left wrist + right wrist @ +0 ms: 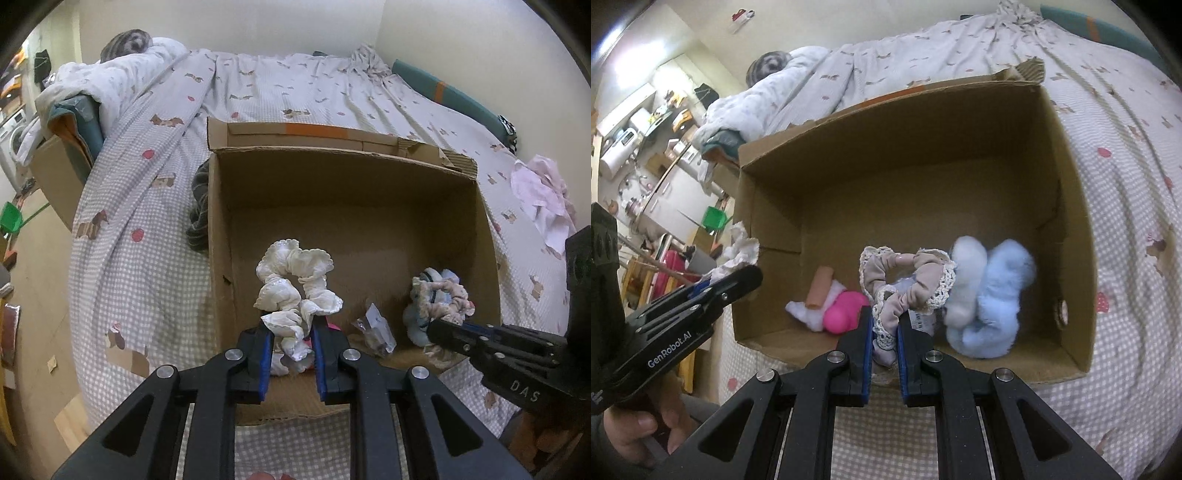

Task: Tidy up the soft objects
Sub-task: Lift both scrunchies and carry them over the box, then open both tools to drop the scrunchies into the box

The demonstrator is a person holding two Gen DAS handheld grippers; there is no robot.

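Observation:
An open cardboard box [221, 229] [1071, 206] stands on the bed. My left gripper [291, 332] is shut on a white frilly scrunchie [295, 284], which hangs just above the box's near left part. My right gripper [884, 321] is shut on a beige lace-edged scrunchie [908, 284] over the box's near side. In the left wrist view the right gripper [443, 328] shows at the right with that beige scrunchie [447, 299]. On the box floor lie a pale blue and white fluffy item [993, 291], a pink soft item [846, 310] and a tan tube [822, 288].
A checked bedsheet [147, 266] with dog prints covers the bed. Pink-white cloth [543, 199] lies to the box's right, a dark striped cloth [199, 210] at its left wall. A small clear packet [376, 328] lies inside the box. A hand [639, 432] holds the left gripper [701, 295].

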